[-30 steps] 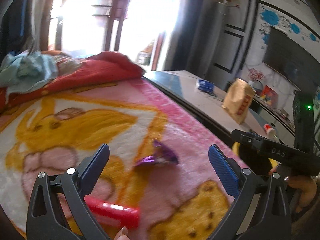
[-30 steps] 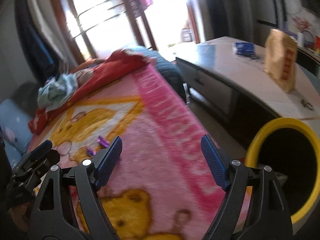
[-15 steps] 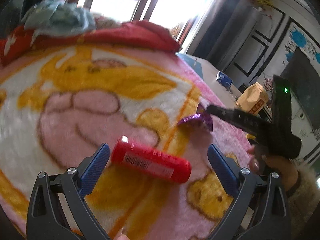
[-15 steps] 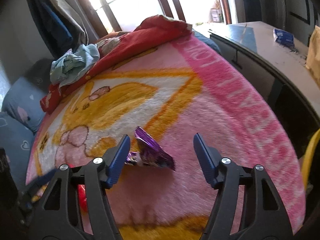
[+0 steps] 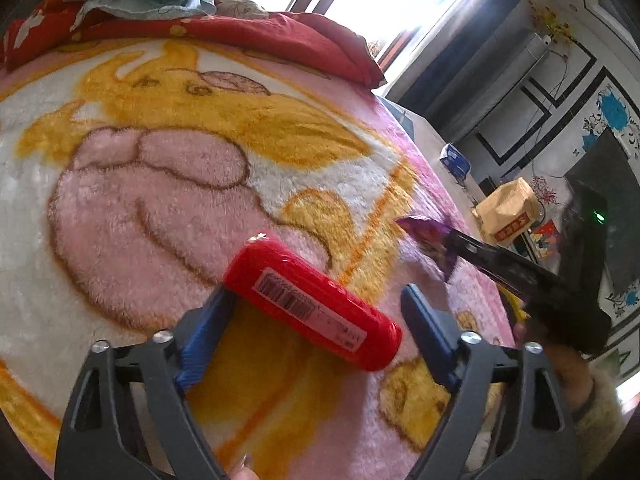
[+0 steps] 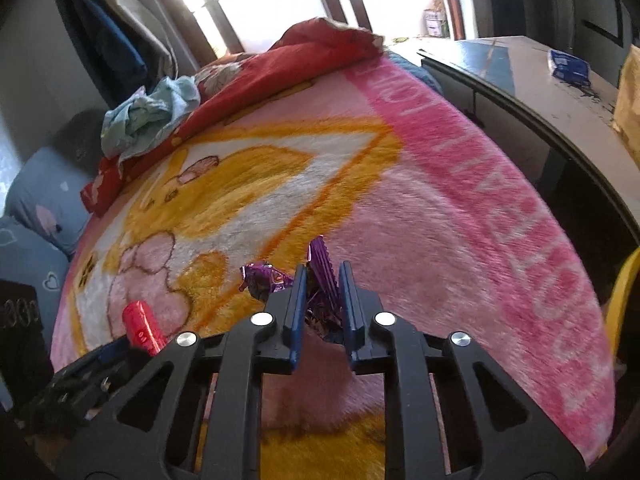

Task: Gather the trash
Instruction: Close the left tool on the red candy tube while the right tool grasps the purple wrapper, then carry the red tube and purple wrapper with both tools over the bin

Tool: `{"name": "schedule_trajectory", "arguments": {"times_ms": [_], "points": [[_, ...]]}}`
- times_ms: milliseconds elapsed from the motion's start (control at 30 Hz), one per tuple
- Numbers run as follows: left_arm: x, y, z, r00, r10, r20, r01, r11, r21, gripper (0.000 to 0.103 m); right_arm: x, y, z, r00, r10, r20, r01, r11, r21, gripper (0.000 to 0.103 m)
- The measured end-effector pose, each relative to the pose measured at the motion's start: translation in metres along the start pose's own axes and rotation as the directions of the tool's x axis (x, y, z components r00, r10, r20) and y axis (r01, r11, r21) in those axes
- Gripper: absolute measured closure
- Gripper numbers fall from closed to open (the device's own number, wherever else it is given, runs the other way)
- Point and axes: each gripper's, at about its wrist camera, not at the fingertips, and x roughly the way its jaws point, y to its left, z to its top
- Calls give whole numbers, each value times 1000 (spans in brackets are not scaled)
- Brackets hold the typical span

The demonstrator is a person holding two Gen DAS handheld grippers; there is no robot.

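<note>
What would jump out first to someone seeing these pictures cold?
The pink cartoon blanket fills both views. On it, a red tube lies between the closing jaws of the left hand-held gripper, and the right hand-held gripper is shut on a crinkled purple wrapper.

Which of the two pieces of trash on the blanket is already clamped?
The purple wrapper: the right tongs are shut on it. The red tube only lies between the closing left tongs, right pad clear of it.
</note>
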Motion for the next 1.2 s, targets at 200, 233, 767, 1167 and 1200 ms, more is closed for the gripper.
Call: {"name": "schedule_trajectory", "arguments": {"times_ms": [200,233,767,1167,1200], "points": [[12,-4,10,999,39,10,-39,999,31,51,-27,-21,-3,998,-31,46,30,999,31,94],[14,-6,11,999,41,9,-41,998,38,52,-32,-25,-3,998,-37,53,35,999,38,94],[42,-117,16,985,-166,-48,172,947,271,74,-103,-101,-15,967,-201,156,173,969,179,95],[52,-196,0,953,-281,-110,301,869,393,74,-155,-181,-34,908,-377,182,291,881,373,95],[54,-201,-2,951,-286,-114,308,864,398,74,-159,-188,-37,903,-391,179,300,871,389,95]]}}
